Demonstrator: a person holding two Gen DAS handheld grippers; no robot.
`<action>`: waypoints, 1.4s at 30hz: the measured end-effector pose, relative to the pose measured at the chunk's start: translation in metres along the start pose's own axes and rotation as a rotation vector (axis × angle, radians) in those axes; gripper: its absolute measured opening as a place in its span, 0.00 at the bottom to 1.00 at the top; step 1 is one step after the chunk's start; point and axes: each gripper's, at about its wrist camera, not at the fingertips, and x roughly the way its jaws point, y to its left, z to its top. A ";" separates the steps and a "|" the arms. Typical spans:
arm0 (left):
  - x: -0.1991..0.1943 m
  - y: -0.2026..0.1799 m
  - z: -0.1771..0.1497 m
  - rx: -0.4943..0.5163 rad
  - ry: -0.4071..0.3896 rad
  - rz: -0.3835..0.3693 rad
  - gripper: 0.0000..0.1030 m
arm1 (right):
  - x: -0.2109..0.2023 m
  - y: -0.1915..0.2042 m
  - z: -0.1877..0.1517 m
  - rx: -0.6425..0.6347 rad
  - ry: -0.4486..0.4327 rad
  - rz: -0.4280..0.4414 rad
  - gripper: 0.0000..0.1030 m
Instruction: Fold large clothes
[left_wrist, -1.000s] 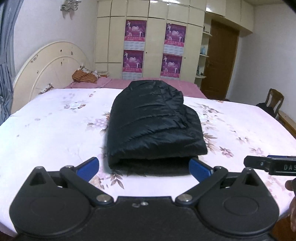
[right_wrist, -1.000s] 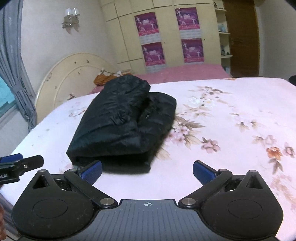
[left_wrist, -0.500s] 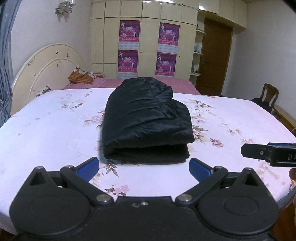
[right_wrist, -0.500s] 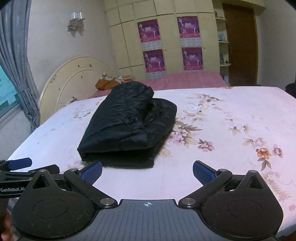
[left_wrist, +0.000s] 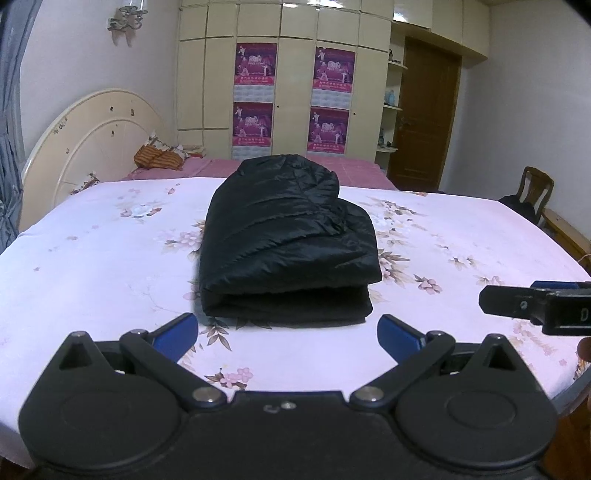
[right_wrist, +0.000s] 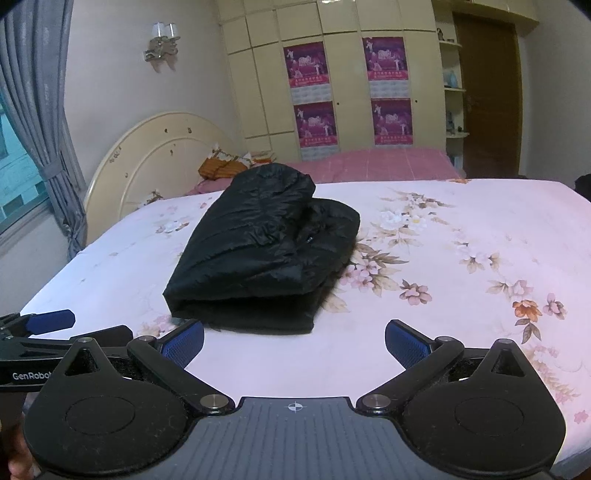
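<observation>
A black puffy jacket (left_wrist: 288, 243) lies folded into a thick bundle on the floral bedsheet (left_wrist: 92, 266), its folded edge facing me. In the right wrist view the same jacket (right_wrist: 266, 254) sits left of centre. My left gripper (left_wrist: 287, 334) is open, its blue fingertips apart and just short of the jacket's near edge, holding nothing. Open too is my right gripper (right_wrist: 293, 341), off the bundle's near right corner. Each gripper shows at the edge of the other's view: the right gripper (left_wrist: 535, 301) and the left gripper (right_wrist: 37, 325).
A cream round headboard (left_wrist: 85, 147) stands at the left, with a striped cushion (left_wrist: 159, 158) on a pink bed behind. Wardrobes with purple posters (left_wrist: 255, 99) line the far wall. A brown door (left_wrist: 428, 122) and a wooden chair (left_wrist: 532, 192) are at the right; grey curtains (right_wrist: 44, 110) hang left.
Both grippers have drawn back from the jacket toward the bed's near edge and risen a little. The jacket lies as it was, and both grippers stay open.
</observation>
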 end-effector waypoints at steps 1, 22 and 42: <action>0.000 -0.001 0.000 -0.001 -0.001 0.001 1.00 | -0.001 0.000 0.000 0.000 -0.001 0.001 1.00; -0.002 -0.004 0.000 0.007 0.000 0.004 1.00 | -0.007 -0.006 0.004 0.001 -0.006 0.003 1.00; -0.002 0.005 0.004 -0.009 -0.007 -0.002 1.00 | -0.010 -0.008 0.008 -0.014 -0.010 0.007 1.00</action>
